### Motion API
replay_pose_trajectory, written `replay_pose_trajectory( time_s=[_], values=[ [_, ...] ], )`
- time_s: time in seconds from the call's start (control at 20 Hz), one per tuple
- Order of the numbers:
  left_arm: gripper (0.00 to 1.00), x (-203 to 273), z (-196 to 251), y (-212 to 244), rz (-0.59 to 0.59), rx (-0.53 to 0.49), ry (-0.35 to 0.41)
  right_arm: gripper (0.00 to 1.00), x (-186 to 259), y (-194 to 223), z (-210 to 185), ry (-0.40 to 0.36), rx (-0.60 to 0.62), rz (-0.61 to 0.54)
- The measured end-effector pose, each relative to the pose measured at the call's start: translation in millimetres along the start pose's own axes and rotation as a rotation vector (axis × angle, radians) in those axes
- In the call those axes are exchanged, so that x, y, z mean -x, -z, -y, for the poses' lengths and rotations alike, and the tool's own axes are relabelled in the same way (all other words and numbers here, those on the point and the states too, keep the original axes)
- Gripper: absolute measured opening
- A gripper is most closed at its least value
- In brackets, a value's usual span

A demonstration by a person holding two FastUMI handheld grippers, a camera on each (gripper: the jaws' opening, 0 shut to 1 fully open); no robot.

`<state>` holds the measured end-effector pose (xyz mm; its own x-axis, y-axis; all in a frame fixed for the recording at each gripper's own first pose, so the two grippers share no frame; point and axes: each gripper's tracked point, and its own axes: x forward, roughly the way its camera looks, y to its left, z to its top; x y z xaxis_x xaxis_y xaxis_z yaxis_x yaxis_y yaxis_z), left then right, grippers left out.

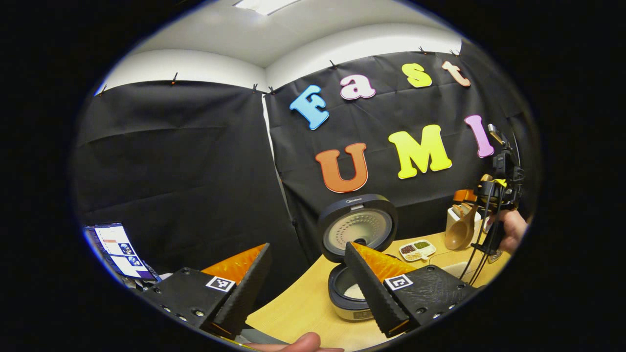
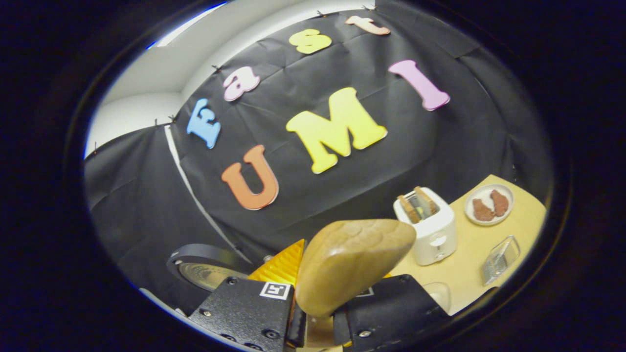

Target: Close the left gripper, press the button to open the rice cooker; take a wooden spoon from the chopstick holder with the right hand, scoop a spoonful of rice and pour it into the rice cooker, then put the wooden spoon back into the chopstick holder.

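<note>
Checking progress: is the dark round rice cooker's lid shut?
No, the dark round rice cooker's lid stands raised above the open pot.

Staged kitchen booth, black cloth wall (image 1: 195, 161), wooden table (image 1: 303, 303), rice cooker (image 1: 357, 254), toaster (image 2: 430, 225)

Wood table (image 1: 303, 305): open cooker (image 1: 354, 254), toaster (image 2: 428, 225), plate (image 2: 489, 204), divided dish (image 1: 417, 250), grater (image 2: 499, 259).

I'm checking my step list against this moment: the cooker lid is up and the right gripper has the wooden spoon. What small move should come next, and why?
Probably carry the wooden spoon down toward the rice supply to scoop. The rice cooker already stands open, and the right gripper is shut on the spoon's handle, held raised. The bowl's contents cannot be seen from these angles, so this is a judgement.
</note>
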<state>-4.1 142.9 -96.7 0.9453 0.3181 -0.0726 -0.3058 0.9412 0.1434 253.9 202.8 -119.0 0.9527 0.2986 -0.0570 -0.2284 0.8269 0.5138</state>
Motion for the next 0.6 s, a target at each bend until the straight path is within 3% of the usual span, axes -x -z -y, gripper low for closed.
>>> replay_pose_trajectory(
  time_s=[0.2, 0.6],
  values=[
    [0.96, 1, 27, -9, 0.007, -0.012, 0.03, 0.22, 13, -45, 98, 0.112, 0.002, 0.051],
    [0.95, 1, 76, -23, 0.011, -0.019, 0.093, 0.22, 40, -65, 216, 0.252, 0.057, 0.086]
  ],
)
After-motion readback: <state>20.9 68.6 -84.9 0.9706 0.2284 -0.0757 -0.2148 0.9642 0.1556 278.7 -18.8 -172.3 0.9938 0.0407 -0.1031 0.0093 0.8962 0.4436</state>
